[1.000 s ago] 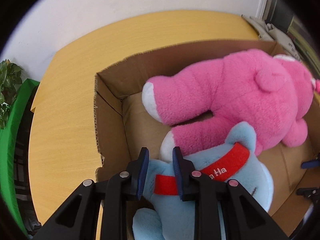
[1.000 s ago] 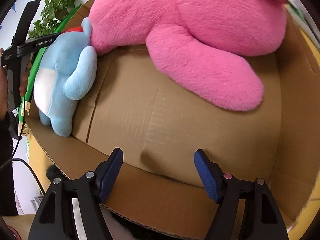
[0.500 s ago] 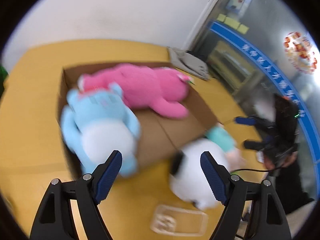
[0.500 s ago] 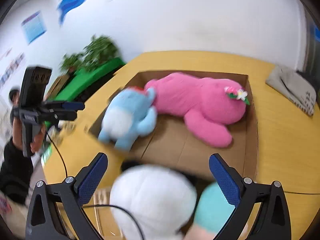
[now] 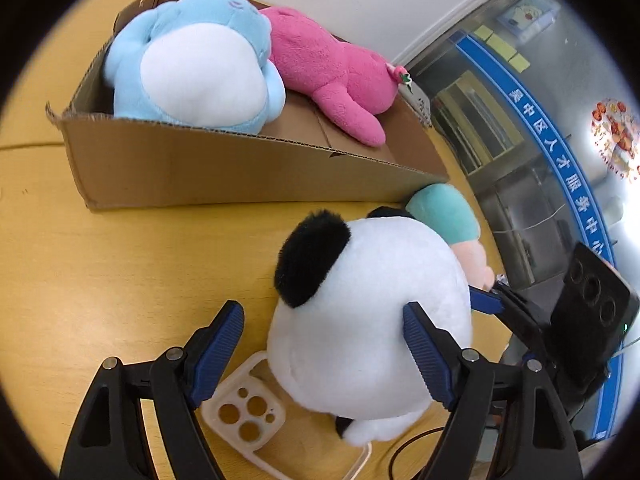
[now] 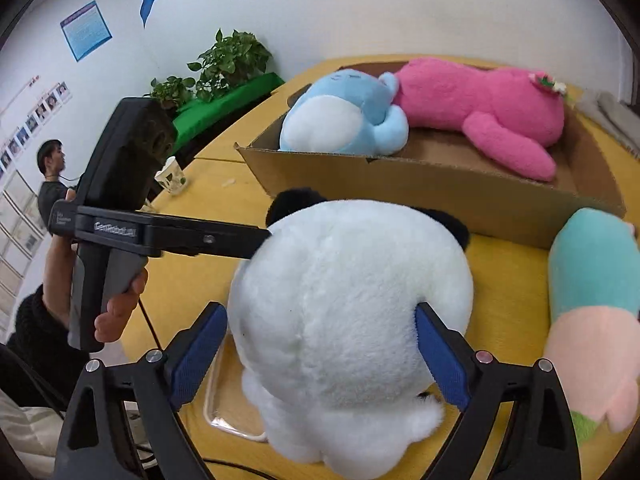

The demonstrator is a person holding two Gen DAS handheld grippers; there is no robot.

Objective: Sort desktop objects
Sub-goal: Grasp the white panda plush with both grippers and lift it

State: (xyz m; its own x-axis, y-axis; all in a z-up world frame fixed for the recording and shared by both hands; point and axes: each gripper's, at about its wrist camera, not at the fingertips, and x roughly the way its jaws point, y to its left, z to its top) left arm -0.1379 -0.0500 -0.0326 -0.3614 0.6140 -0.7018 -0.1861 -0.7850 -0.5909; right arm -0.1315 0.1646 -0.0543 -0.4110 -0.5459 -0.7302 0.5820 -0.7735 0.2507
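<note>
A white plush panda with black ears (image 5: 368,320) (image 6: 352,320) sits on the yellow table in front of a cardboard box (image 5: 240,172) (image 6: 460,196). A blue plush (image 5: 192,60) (image 6: 344,116) and a pink plush (image 5: 332,68) (image 6: 480,100) lie in the box. My left gripper (image 5: 324,348) is open, its fingers on either side of the panda's body. My right gripper (image 6: 320,352) is open, its fingers flanking the panda from the other side. A teal and pink plush (image 5: 452,212) (image 6: 592,300) lies beside the panda.
A clear phone case (image 5: 244,404) (image 6: 228,400) lies on the table under the panda. A paper cup (image 6: 172,176) stands near the table edge. Potted plants (image 6: 224,60) and a person (image 6: 52,176) are beyond the table. A cable (image 5: 408,448) runs near the front edge.
My left gripper let go of the blue plush, now lying in the box, and pulled back. Both grippers have moved out of the box and down around the white panda.
</note>
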